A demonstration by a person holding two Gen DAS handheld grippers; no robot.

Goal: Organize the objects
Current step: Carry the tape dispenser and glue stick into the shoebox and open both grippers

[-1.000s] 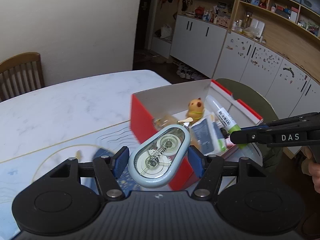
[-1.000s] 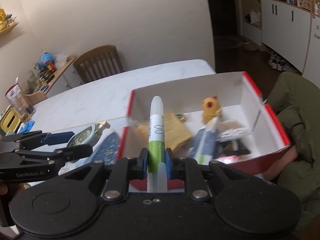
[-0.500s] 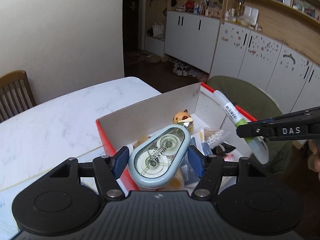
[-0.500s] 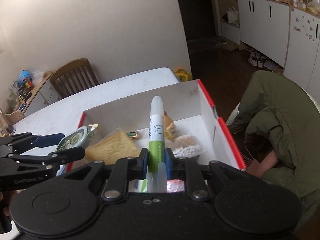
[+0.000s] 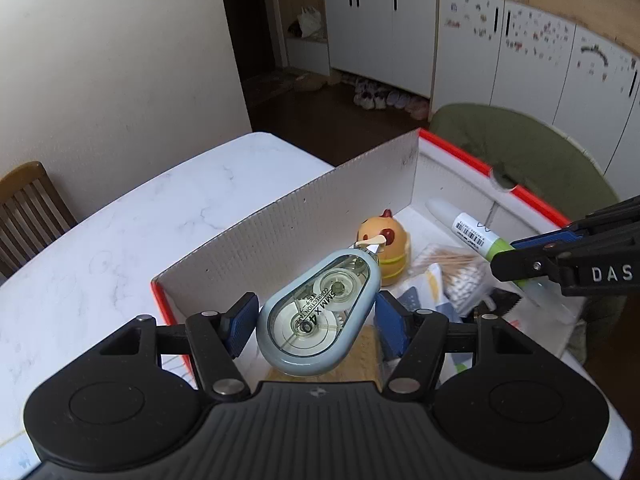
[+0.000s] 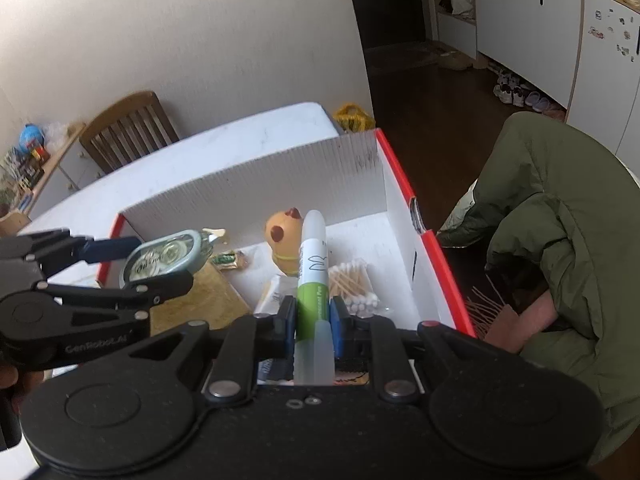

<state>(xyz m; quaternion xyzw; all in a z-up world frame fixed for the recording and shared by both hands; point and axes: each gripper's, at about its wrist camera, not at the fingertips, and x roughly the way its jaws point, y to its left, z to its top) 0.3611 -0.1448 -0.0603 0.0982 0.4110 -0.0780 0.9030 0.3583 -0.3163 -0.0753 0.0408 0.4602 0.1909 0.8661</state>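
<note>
1. The left gripper is clenched on a correction tape dispenser, its blue pads pressing the dispenser's two sides; the tape nose points forward and away from the camera.
2. The right gripper is clenched on a green-and-white marker, gripped at the green band, with the white cap end pointing forward and the translucent end back toward the camera.
3. Both held things hang above the open red-and-white box, which sits on the white marble table near its far right corner.
4. The dispenser is over the box's left end, close to the near left corner; the marker is over the middle of the box, further right.
5. In the left wrist view the right gripper comes in from the right edge with the marker slanting up and left.
6. Inside the box, a small orange chick toy stands near the far wall, a packet of cotton swabs lies to its right, and a brown flat pack lies at the left end under the dispenser.
7. A green jacket is draped just beyond the box's right side, and a wooden chair stands at the table's far left.
</note>
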